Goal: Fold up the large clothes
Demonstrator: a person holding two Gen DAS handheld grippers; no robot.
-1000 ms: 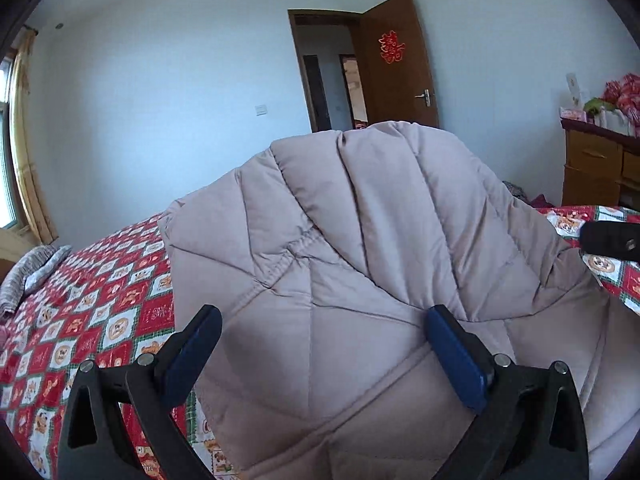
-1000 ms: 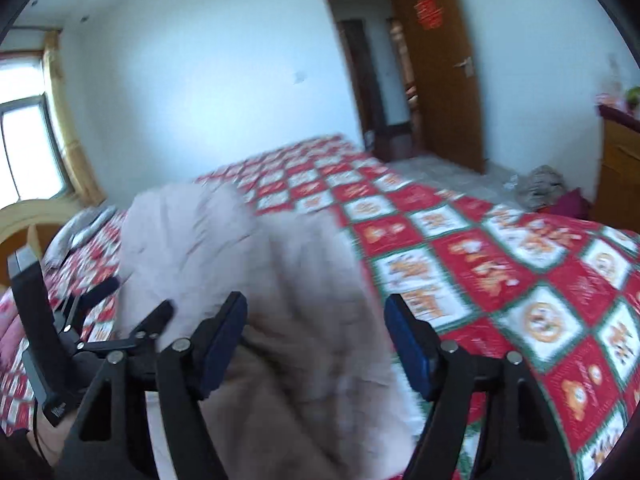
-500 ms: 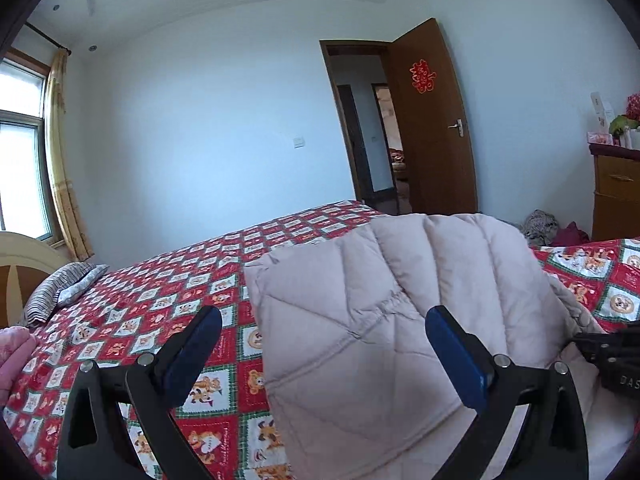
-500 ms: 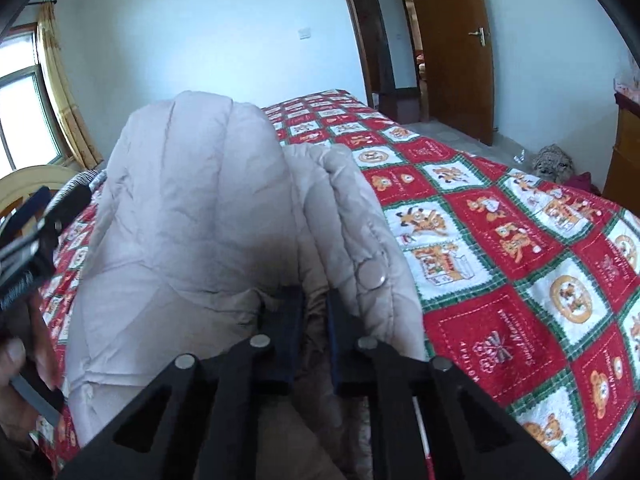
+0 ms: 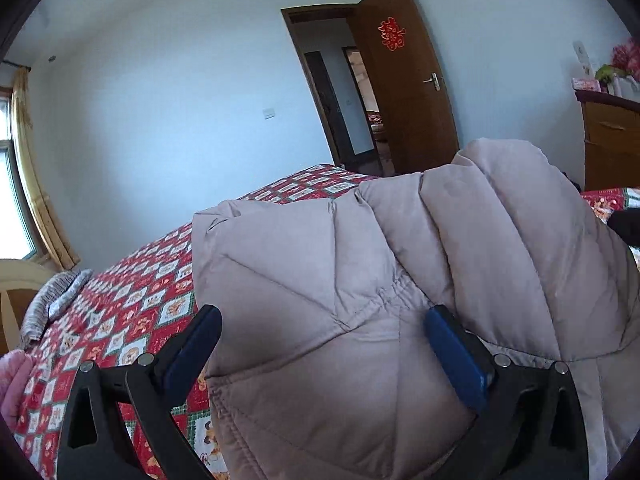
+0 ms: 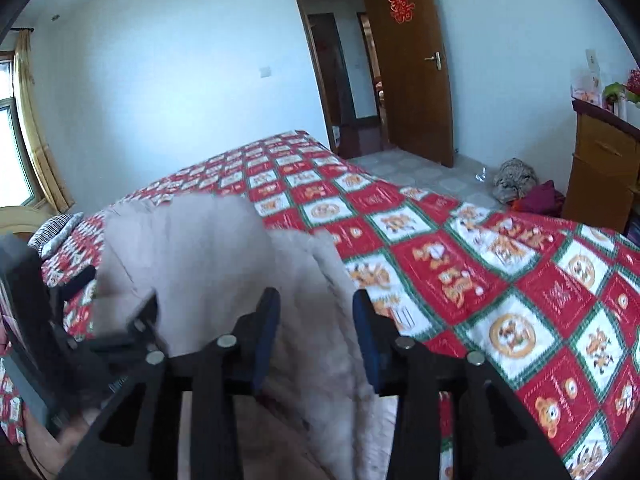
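Note:
A pale beige quilted jacket (image 5: 400, 280) lies bunched on the bed and fills most of the left wrist view. My left gripper (image 5: 324, 344) stands wide open around a bulge of it; its blue pads (image 5: 456, 356) do not squeeze the cloth. In the right wrist view the jacket (image 6: 208, 256) is blurred and slumped on the bedspread. My right gripper (image 6: 316, 320) has its jaws opening, a fold of the jacket loose between them. The left gripper (image 6: 120, 332) and the hand (image 6: 52, 440) that holds it show at the lower left.
A red, green and white patchwork bedspread (image 6: 480, 280) covers the bed. A striped pillow (image 6: 56, 232) lies at its left end. Beyond are an open brown door (image 6: 412, 60), a wooden dresser (image 6: 600, 168) and a heap of clothes (image 6: 520, 188) on the floor.
The right gripper closed on a jacket fold half a second ago and has now come apart again; the fold has dropped lower. In the left view the jacket has come nearer again.

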